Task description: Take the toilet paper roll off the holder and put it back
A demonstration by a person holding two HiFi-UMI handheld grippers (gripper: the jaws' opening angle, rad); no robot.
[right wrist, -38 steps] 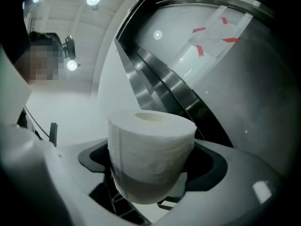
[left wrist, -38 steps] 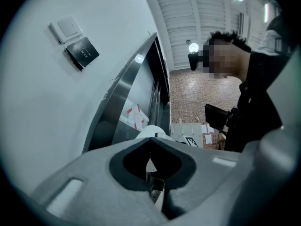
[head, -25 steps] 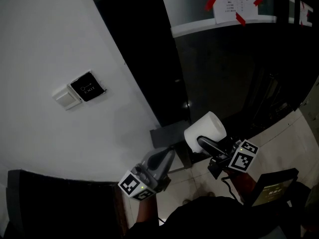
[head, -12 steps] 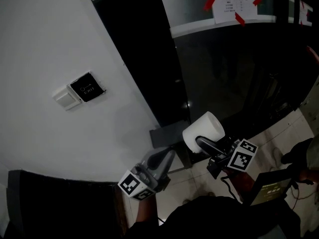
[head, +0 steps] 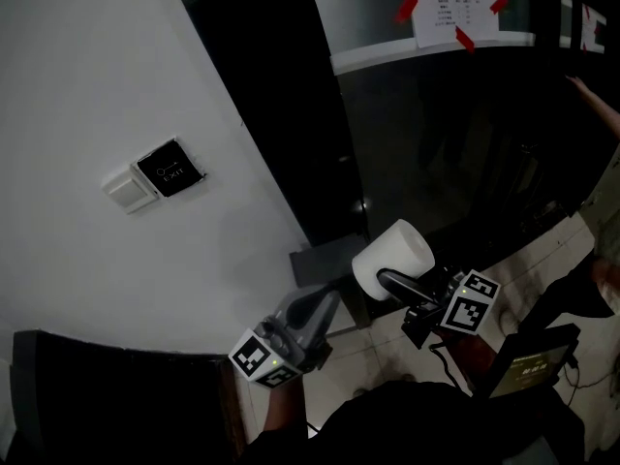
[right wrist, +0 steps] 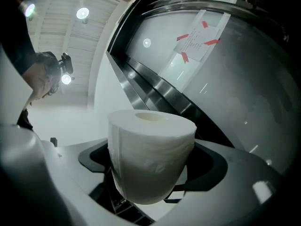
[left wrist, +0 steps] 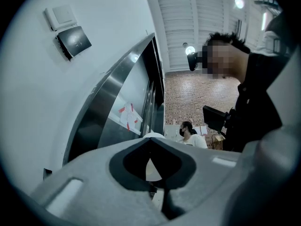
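Note:
A white toilet paper roll is held upright in front of a dark glass wall, with my right gripper shut on its sides. In the right gripper view the roll fills the space between the jaws of the right gripper, hollow core facing up. A grey bracket, perhaps the holder, sits on the wall just left of the roll. My left gripper is below that bracket, shut and holding nothing. In the left gripper view the tips of the left gripper meet.
On the white wall are a black panel and a white switch. A paper notice is taped to the glass. A person's arm shows at the right edge. A dark box stands on the floor. A standing person is close by.
Both grippers and the roll have kept their places. At the right edge of the head view a person has shifted about and an arm now shows higher up.

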